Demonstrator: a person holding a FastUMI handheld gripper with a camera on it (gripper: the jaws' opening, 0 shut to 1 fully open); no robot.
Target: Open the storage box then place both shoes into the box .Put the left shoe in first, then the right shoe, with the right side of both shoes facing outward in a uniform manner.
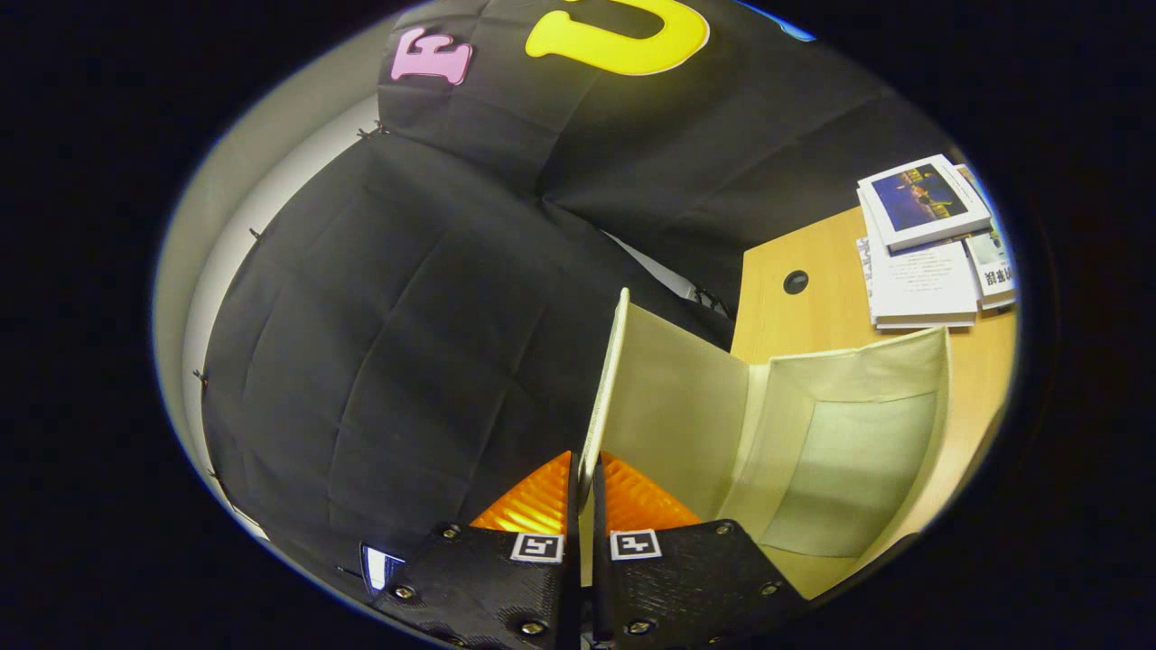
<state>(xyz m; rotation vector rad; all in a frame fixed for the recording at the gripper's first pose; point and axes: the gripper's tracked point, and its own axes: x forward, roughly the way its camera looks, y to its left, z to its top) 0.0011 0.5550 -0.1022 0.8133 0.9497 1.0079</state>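
Observation:
My gripper [585, 492] is shut on the thin cream lid [607, 379] of the storage box, which stands up on edge between the two fingers and rises beyond them. The lid is swung up and away from the box. To the right of the fingers the cream fabric storage box [939, 379] is open, its pale inside walls and floor showing. I see nothing lying inside the part of the box in view.
The box rests on a light wooden table [813, 316] with a round dark cable hole [796, 282]. A stack of books and papers [921, 244] lies on the table beyond the box. The booth's black cloth wall hangs behind and to the left.

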